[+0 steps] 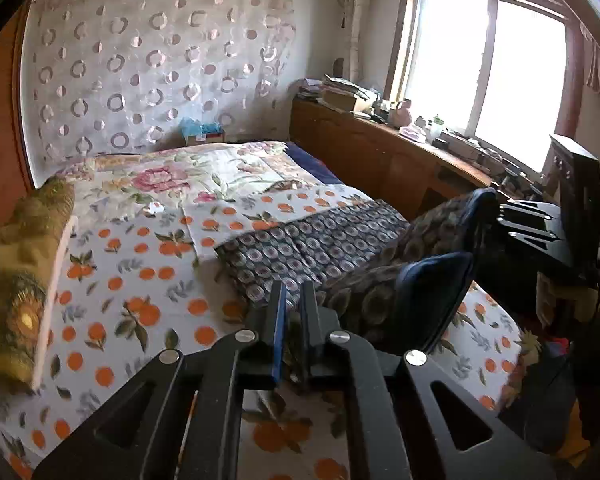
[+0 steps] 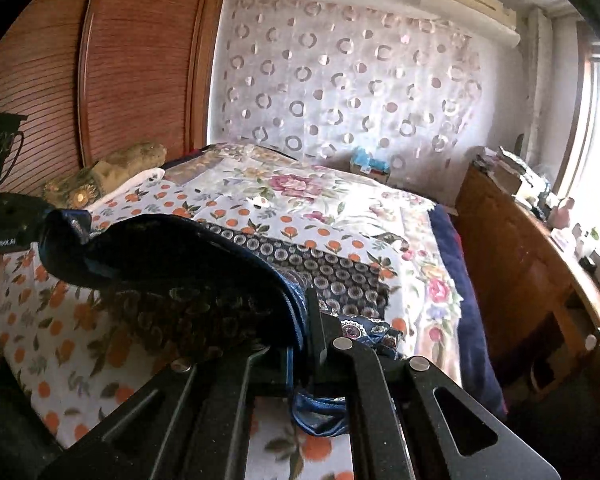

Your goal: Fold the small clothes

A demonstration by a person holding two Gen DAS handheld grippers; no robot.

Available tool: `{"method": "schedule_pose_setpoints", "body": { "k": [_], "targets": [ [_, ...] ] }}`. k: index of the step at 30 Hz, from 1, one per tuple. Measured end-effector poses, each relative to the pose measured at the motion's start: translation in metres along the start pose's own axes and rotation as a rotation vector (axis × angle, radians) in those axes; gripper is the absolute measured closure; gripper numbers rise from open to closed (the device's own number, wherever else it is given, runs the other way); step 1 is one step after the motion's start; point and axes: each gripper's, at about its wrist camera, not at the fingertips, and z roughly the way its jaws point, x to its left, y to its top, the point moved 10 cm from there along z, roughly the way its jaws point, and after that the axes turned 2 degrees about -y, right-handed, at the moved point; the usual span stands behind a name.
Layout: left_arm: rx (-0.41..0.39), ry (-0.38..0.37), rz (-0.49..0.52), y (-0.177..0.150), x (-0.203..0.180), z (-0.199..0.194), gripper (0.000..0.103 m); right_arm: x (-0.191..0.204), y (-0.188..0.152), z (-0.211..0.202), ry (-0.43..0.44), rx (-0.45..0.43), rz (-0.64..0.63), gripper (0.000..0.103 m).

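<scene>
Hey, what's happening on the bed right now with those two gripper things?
A person is folding a small dark patterned garment on a bed with an orange-print sheet. The right gripper is shut on the garment's blue-lined edge and holds that part raised off the bed, while the far part lies flat on the sheet. The left gripper sits at the garment's near edge with its jaws nearly closed; whether it pinches the cloth is unclear. The fold is not finished.

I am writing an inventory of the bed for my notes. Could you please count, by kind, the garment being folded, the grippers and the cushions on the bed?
Dark patterned garment: 1
Grippers: 2, the left gripper and the right gripper, which is shut on the garment's edge
Gold cushion: 1
Total: 4
</scene>
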Motion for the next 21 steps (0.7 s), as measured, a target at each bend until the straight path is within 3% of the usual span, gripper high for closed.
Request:
{"method": "schedule_pose_setpoints", "body": {
  "k": [1, 3, 6, 10, 12, 21],
  "targets": [
    [-0.002, 0.010, 0.005, 0.004, 0.005, 0.002, 0.090, 0.000, 0.002, 0.009, 0.005, 0.003, -0.006, 0.099],
    [-0.010, 0.022, 0.018, 0.009, 0.012, 0.005, 0.073, -0.005, 0.006, 0.023, 0.007, 0.012, -0.012, 0.099],
    [-0.020, 0.056, 0.031, 0.019, 0.030, 0.014, 0.060, -0.012, 0.010, 0.050, 0.019, 0.030, -0.001, 0.099],
    [0.003, 0.074, 0.019, 0.025, 0.051, 0.027, 0.052, -0.019, 0.006, 0.086, 0.041, 0.080, 0.023, 0.099],
    [0.015, 0.081, 0.017, 0.026, 0.062, 0.036, 0.043, -0.023, 0.009, 0.102, 0.040, 0.103, 0.018, 0.099],
    [0.084, 0.060, 0.007, 0.024, 0.078, 0.075, 0.039, -0.032, 0.024, 0.137, 0.027, 0.158, 0.016, 0.099]
  ]
}}
